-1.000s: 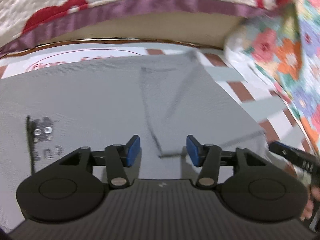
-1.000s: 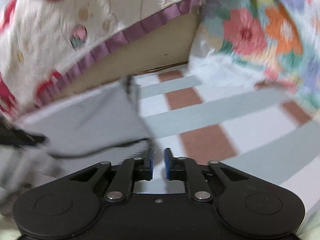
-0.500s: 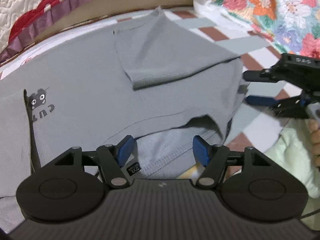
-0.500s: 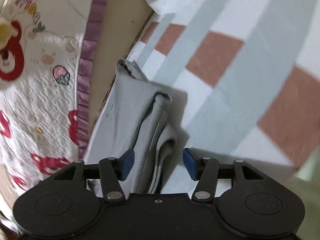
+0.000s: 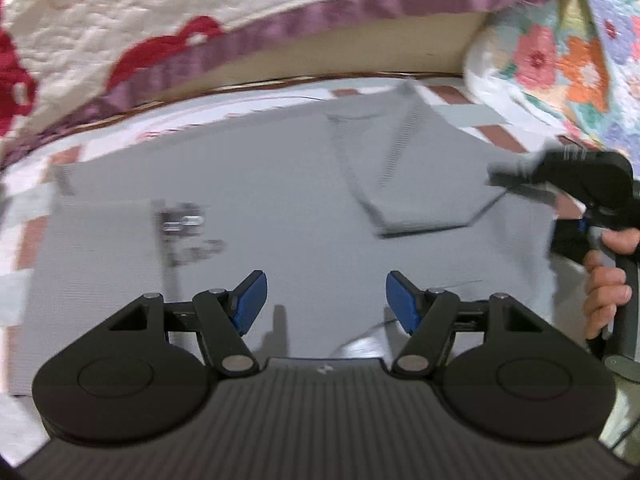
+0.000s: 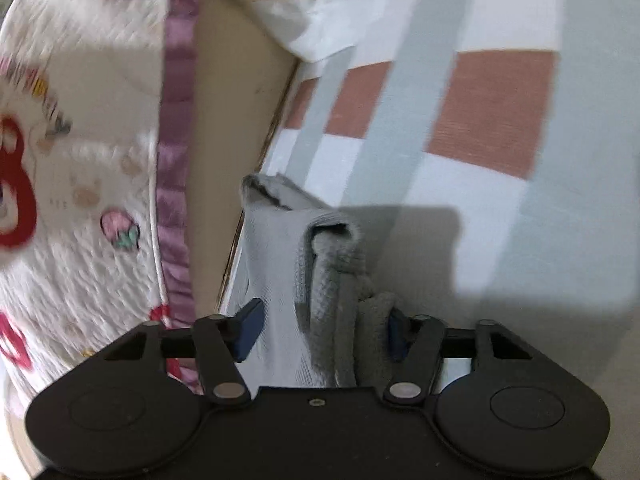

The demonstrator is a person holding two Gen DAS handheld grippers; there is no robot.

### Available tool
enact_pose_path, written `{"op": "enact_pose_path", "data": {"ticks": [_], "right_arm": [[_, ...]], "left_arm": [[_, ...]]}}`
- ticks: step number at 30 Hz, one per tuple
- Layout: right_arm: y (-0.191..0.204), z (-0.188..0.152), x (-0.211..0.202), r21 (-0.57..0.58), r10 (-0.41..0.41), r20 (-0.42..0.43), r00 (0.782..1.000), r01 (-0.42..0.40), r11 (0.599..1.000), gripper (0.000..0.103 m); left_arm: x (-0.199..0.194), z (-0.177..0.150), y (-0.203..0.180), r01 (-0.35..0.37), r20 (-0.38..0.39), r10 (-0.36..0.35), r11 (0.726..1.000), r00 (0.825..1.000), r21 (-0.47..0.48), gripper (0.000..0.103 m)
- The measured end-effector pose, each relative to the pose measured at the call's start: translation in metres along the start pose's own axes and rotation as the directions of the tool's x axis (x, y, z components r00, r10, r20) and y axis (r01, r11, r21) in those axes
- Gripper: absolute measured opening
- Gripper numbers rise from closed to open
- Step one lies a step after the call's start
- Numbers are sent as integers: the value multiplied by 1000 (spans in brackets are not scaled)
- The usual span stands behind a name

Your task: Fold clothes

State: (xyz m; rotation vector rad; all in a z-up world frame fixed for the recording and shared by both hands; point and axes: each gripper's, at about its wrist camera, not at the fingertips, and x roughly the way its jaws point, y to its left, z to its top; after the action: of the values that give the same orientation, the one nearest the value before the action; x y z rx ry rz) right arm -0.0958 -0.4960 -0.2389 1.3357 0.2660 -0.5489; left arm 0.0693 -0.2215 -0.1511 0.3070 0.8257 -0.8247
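The grey T-shirt lies flat on the checked bedsheet, one sleeve folded in. Left tool released above it; right tool gapes around the bunched edge — clamping unevenly could catch one layer and skew the fold.

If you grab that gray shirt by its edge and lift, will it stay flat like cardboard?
Probably not. The gray shirt already bunches in soft folds between the right gripper fingers, so it would likely droop. Its sleeve lies folded flat, suggesting thin, light fabric.
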Motion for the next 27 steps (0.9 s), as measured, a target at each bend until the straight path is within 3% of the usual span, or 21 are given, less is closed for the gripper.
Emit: {"op": "enact_pose_path", "data": {"ticks": [5, 8, 11, 14, 16, 20, 24, 27], "right_arm": [[18, -3, -7, -224, 21, 29, 999, -14, 975, 20], [45, -3, -11, -388, 63, 10, 998, -54, 920, 20], [91, -9, -2, -504, 125, -97, 987, -157, 849, 19], [151, -31, 10, -625, 176, -265, 948, -308, 717, 19], [192, -58, 22, -690, 162, -399, 903, -412, 595, 19], [213, -150, 48, -788, 6, -522, 853, -485, 380, 19], [228, -244, 74, -815, -176, -579, 796, -558, 155, 19], [206, -285, 74, -841, -236, -531, 814, -541, 25, 19]], "left_arm": [[-19, -14, 58, -99, -28, 98, 995, 995, -27, 65], [-27, -22, 95, -130, -49, 126, 988, 991, -87, 65], [-36, -21, 131, -113, -44, 106, 972, 993, -208, 65], [-48, -24, 160, -90, -5, 93, 950, 996, -300, 65], [-54, -29, 176, -53, 34, 69, 934, 997, -354, 65], [-56, -43, 197, -4, 81, 43, 905, 996, -426, 65], [-59, -74, 217, 106, 150, -29, 834, 988, -541, 65], [-62, -98, 227, 177, 202, -71, 797, 977, -577, 65]]}}
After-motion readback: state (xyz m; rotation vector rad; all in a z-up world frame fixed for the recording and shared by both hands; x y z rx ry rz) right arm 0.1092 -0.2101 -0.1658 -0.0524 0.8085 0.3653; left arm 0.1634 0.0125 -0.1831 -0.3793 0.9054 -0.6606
